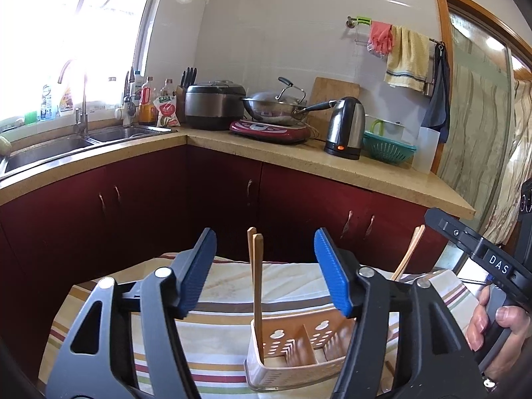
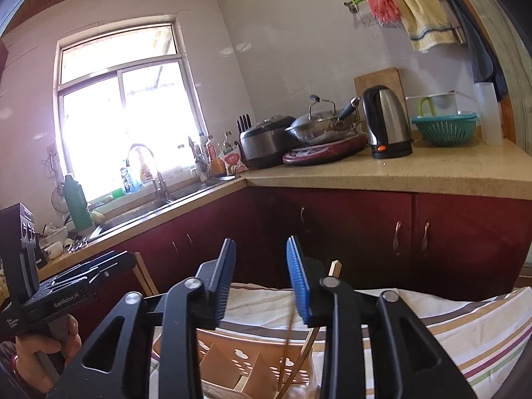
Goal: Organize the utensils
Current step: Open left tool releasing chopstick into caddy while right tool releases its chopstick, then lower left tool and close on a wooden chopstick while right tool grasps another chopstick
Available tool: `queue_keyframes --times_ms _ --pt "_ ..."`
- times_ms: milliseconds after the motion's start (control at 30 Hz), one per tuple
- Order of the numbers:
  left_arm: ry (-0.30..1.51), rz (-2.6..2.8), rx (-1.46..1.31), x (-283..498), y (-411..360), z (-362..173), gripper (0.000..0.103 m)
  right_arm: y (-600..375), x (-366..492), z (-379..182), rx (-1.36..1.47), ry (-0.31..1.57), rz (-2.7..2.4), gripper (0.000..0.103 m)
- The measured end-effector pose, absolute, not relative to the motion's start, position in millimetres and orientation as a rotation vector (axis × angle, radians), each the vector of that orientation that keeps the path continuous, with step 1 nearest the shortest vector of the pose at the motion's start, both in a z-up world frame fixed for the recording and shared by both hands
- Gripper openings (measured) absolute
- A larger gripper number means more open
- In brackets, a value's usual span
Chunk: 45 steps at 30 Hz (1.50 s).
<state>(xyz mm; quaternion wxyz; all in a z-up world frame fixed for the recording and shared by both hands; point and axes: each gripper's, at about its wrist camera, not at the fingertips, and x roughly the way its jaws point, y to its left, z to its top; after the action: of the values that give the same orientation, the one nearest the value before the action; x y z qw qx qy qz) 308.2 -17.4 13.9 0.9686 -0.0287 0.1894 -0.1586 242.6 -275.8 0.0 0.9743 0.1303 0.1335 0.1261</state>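
Currently the left gripper stands open above the orange utensil caddy on the striped tablecloth, with a pair of wooden chopsticks upright in the caddy's left compartment, between the pads but untouched. The right gripper is also parted, gripping nothing; thin chopsticks lean in the caddy's right end below it.

A pale orange plastic utensil caddy with white-looking perforations sits on a cream tablecloth striped brown, maroon, tan and green. Light brown wooden chopsticks stand inside. Dark red cabinet doors line the back.
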Motion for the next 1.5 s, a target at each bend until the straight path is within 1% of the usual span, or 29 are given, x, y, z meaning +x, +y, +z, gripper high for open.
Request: queue_keyframes --times_ms 33,200,433,600,933,1033,1267,1367,1433,1500 --pt "0.378 -0.319 -0.056 304.6 -17.7 15.9 0.067 -276.4 239.7 1.0 0.261 0.265 0.254 0.037" --pt "0.353 -0.319 -0.039 283.0 -20.1 22.1 0.075 -279.6 220.0 5.3 0.237 0.250 0.232 0.039" --pt "0.329 -0.264 -0.004 236.6 -16.0 12.1 0.078 -285.3 176.9 -11.5 0.194 0.272 0.165 0.040" --pt "0.378 -0.224 -0.017 206.2 -8.7 -14.8 0.078 -292.6 145.9 -41.7 0.166 0.330 0.090 0.040" --pt "0.516 -0.138 -0.049 149.8 14.2 -86.3 0.078 -311.8 90.2 -115.1 0.162 0.487 -0.022 0.040" --pt "0.550 -0.121 -0.050 128.6 19.0 -104.5 0.078 -313.0 70.3 -134.5 0.151 0.502 -0.039 0.040" --pt "0.563 -0.085 -0.049 75.7 23.2 -134.5 0.078 -307.4 18.2 -166.1 0.130 0.479 -0.031 0.039" --pt "0.568 -0.091 -0.046 59.1 18.3 -147.0 0.076 -300.7 3.4 -175.7 0.109 0.478 -0.006 0.039" --pt "0.580 -0.100 -0.040 50.1 13.7 -157.2 0.070 -297.3 -4.3 -183.5 0.111 0.492 0.016 0.037" --pt "0.599 -0.115 -0.027 42.6 8.1 -168.5 0.068 -294.2 -8.4 -189.9 0.108 0.506 0.031 0.035"
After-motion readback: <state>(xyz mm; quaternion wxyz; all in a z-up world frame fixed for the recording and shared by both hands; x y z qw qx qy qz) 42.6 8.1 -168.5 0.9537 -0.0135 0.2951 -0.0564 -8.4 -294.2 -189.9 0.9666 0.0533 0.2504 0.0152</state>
